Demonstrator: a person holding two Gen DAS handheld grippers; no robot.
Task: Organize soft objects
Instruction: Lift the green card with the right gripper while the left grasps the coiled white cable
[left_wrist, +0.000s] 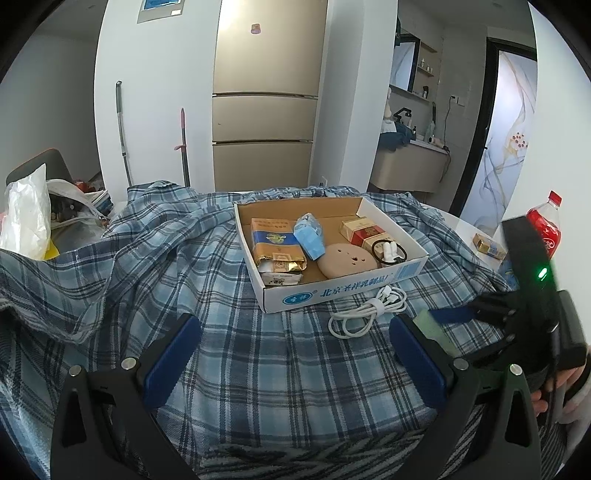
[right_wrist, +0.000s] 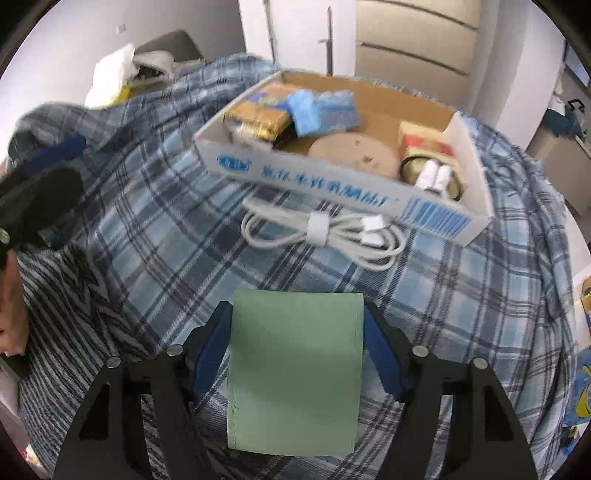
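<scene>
A pale green folded cloth (right_wrist: 295, 369) sits between the blue pads of my right gripper (right_wrist: 295, 306), which touch its two sides just above the plaid sheet (right_wrist: 166, 206). The left wrist view shows the same right gripper (left_wrist: 454, 314) at the right, with the green cloth (left_wrist: 434, 319) in it. My left gripper (left_wrist: 295, 325) is open over the plaid sheet (left_wrist: 221, 258) with nothing between its fingers. Ahead stands a shallow cardboard box (left_wrist: 332, 291) (right_wrist: 314, 177) holding a blue tissue pack (left_wrist: 308, 236), a round beige pad (left_wrist: 347, 260), cigarette packs and a hair tie.
A coiled white cable (left_wrist: 369, 310) (right_wrist: 321, 229) lies in front of the box. A red soda bottle (left_wrist: 546, 229) stands at the right edge, a white plastic bag (left_wrist: 29, 218) at the left. Grey striped fabric (right_wrist: 66, 295) lies at the near left.
</scene>
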